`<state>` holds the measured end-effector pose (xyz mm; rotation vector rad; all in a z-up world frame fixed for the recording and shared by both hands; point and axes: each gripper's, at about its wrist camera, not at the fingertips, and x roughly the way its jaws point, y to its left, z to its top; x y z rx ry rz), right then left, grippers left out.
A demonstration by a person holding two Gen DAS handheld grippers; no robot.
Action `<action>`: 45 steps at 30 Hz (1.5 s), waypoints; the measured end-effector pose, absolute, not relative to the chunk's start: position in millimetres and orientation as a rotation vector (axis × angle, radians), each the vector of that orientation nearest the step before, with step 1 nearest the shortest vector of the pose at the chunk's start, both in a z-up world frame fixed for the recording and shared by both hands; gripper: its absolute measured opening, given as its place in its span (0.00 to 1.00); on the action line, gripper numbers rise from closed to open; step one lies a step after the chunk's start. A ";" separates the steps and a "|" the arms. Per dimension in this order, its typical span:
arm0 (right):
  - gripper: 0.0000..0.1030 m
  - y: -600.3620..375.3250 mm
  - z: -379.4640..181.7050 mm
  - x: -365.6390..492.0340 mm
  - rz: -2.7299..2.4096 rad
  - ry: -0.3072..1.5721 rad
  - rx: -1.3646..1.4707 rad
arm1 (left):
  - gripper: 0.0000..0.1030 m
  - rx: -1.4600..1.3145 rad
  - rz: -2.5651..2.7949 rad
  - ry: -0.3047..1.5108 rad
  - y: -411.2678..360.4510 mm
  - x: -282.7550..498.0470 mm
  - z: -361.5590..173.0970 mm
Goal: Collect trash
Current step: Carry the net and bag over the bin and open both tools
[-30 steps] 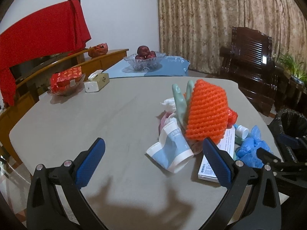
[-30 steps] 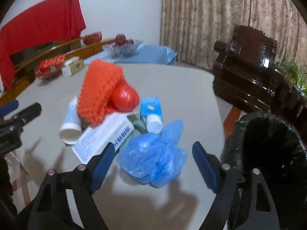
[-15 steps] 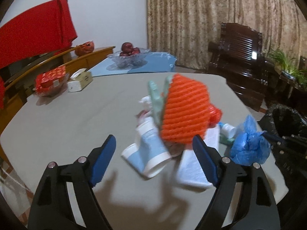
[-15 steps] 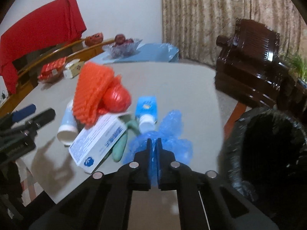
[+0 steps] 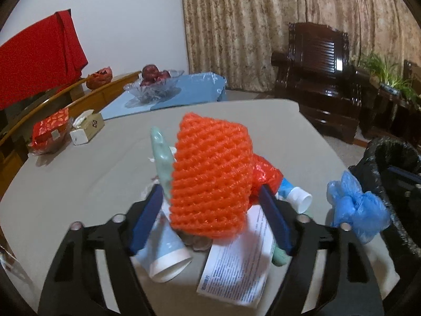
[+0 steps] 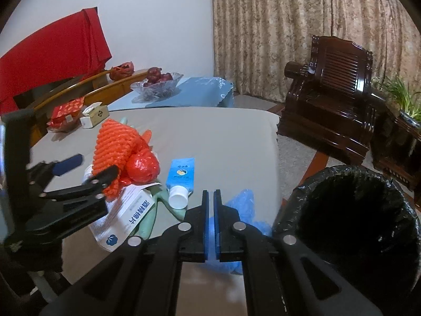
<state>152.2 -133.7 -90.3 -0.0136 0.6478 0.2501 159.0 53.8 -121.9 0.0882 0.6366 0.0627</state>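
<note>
A trash pile lies on the grey table [image 5: 79, 168]: an orange foam net [image 5: 210, 176], a red bag [image 5: 265, 176], a white box [image 5: 236, 266], tubes [image 5: 165, 252] and green pieces. My left gripper [image 5: 210, 218] stands open with its fingers on either side of the orange net [image 6: 115, 147]. My right gripper [image 6: 210, 202] is shut on the blue plastic bag [image 6: 244, 205], held near the table's right edge beside the black-lined trash bin [image 6: 350, 223]. The blue bag also shows in the left wrist view [image 5: 355, 208].
A tissue box [image 5: 88, 129], a red packet in a dish [image 5: 50, 131] and a glass fruit bowl [image 5: 155, 84] stand at the far left. A dark wooden armchair [image 6: 334, 105] and a plant [image 5: 389, 76] are beyond the table on the right.
My right gripper shut on the blue bag and carried it toward the bin. My left gripper moved forward around the orange net and narrowed.
</note>
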 end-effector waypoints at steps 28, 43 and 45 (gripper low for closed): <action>0.02 -132.9 -148.4 166.2 0.222 0.769 -0.086 | 0.19 0.052 -0.012 0.625 60.6 149.2 -118.0; 0.02 -150.2 -54.7 142.6 0.283 0.521 0.003 | 0.16 -0.009 -0.143 0.541 37.6 123.7 -67.0; 0.02 -159.0 -49.5 137.4 0.270 0.507 0.008 | 0.16 -0.009 -0.177 0.532 26.2 122.4 -61.4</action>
